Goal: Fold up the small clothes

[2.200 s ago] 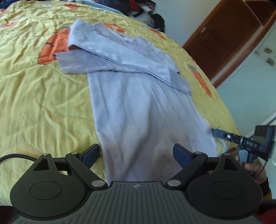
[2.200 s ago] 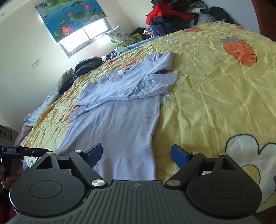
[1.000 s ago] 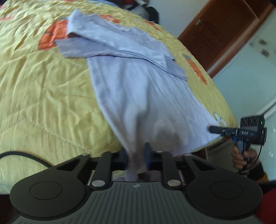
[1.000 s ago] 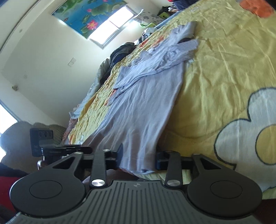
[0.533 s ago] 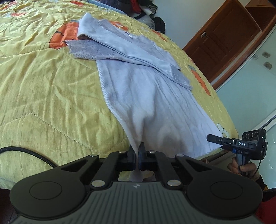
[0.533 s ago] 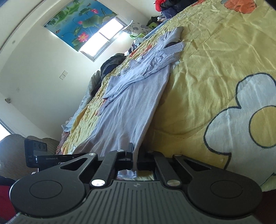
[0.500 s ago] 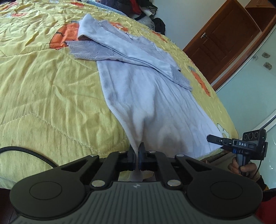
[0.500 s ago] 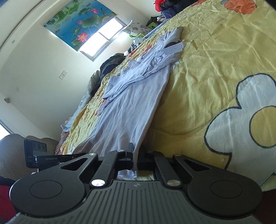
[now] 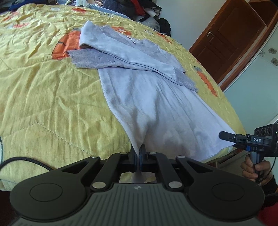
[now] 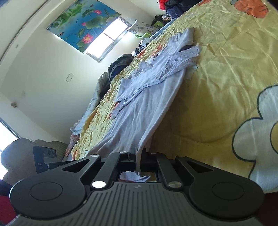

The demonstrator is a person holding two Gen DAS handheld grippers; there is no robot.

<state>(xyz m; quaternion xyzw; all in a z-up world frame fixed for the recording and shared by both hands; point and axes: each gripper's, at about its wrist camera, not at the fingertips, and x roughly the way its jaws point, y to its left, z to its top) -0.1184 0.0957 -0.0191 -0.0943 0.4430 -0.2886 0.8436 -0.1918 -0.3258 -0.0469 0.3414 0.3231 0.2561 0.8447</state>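
Observation:
A pale lilac long-sleeved top lies flat on the yellow bedspread, its lace-cuffed sleeves folded across the chest. My left gripper is shut on the hem's near left corner, and the cloth rises in a ridge into the pads. In the right wrist view the same top stretches away, and my right gripper is shut on the hem's other corner, lifting that edge off the bed. The right gripper also shows from the left wrist view, at the hem's far corner, held by a hand.
The bedspread carries orange carrot prints and a white flower print. Heaped dark clothes lie along the bed's far side. A brown wooden door stands beyond the bed. A window under a lotus picture lights the other wall.
Both grippers went from open to shut on the hem's two corners. Since then the hem has lifted slightly off the bed, and the right gripper has risen a little.

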